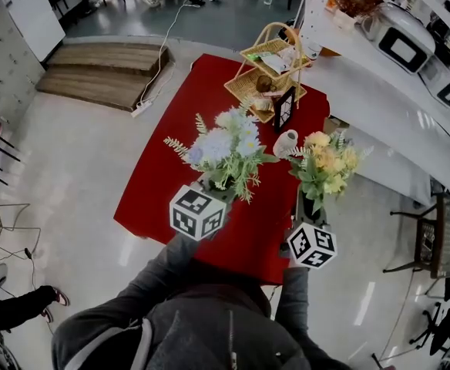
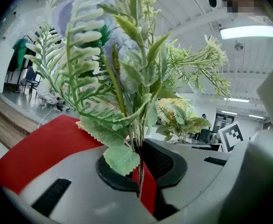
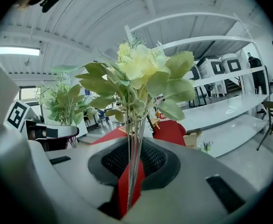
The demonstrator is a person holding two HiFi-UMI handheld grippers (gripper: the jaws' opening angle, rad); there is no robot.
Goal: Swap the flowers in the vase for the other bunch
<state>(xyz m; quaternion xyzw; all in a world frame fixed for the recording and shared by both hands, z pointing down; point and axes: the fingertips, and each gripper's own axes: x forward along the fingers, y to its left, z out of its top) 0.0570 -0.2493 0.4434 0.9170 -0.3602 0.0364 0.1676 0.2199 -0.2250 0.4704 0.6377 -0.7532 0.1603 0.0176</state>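
Note:
A small white vase [image 1: 285, 143] stands on the red table [image 1: 171, 183], and no stems show in it. My left gripper [image 1: 213, 190] is shut on the stems of the pale blue and lavender bunch [image 1: 225, 149], held upright left of the vase. In the left gripper view these stems [image 2: 137, 164] run between the closed jaws. My right gripper [image 1: 311, 213] is shut on the yellow bunch [image 1: 325, 164], upright to the vase's right. Its thin stems [image 3: 131, 157] are pinched between the jaws in the right gripper view.
A two-tier wicker basket stand [image 1: 271, 68] and a small black frame [image 1: 283, 108] stand behind the vase. A long white shelf unit [image 1: 379, 91] runs along the table's right side. A cardboard box [image 3: 192, 139] sits on the floor by it.

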